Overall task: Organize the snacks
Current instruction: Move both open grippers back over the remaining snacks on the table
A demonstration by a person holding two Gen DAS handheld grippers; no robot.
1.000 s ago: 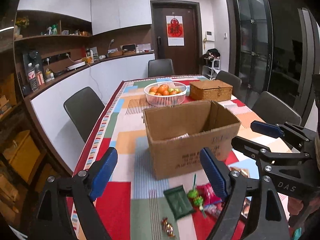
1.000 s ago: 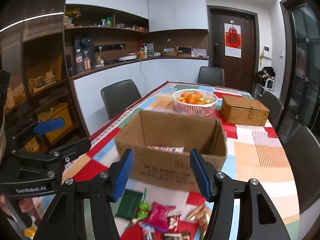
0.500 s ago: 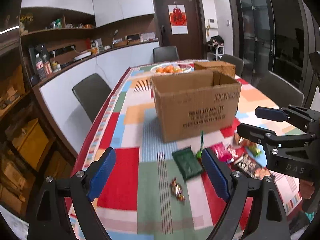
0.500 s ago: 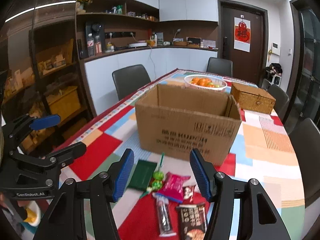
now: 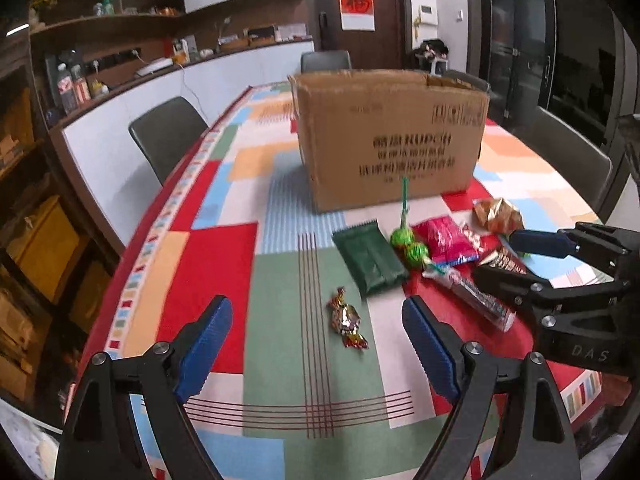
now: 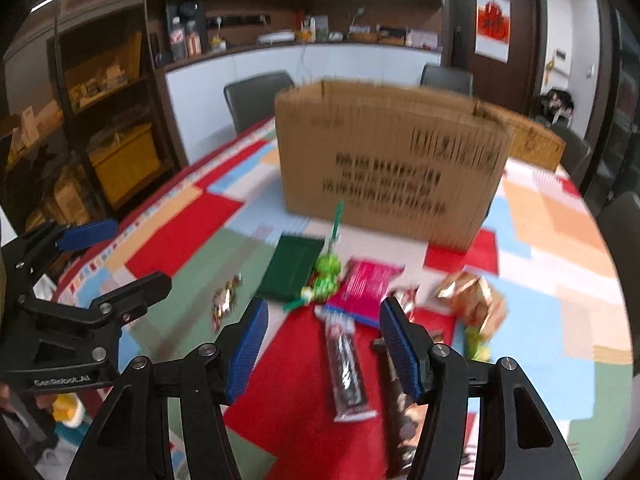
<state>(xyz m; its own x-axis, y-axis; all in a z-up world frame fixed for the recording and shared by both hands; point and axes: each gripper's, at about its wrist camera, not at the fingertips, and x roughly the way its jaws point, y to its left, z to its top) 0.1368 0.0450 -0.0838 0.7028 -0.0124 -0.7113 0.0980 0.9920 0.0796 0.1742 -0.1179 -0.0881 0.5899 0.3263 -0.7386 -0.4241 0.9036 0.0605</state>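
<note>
An open-topped cardboard box stands mid-table. In front of it lie loose snacks: a dark green packet, two green lollipops, a pink packet, a long dark bar, a crinkled gold pack and a gold-wrapped candy. My left gripper hangs open just above the candy. My right gripper is open over the bar and the pink packet, and grips nothing.
A patchwork tablecloth covers the table, whose near edge lies just under the grippers. A wicker box sits behind the carton. Dark chairs line the sides. A white counter and shelves run along the left.
Both grippers have sunk toward the table and come closer to the snacks. The carton now shows its side and hides the fruit basket. Neither pair of jaws has visibly changed.
</note>
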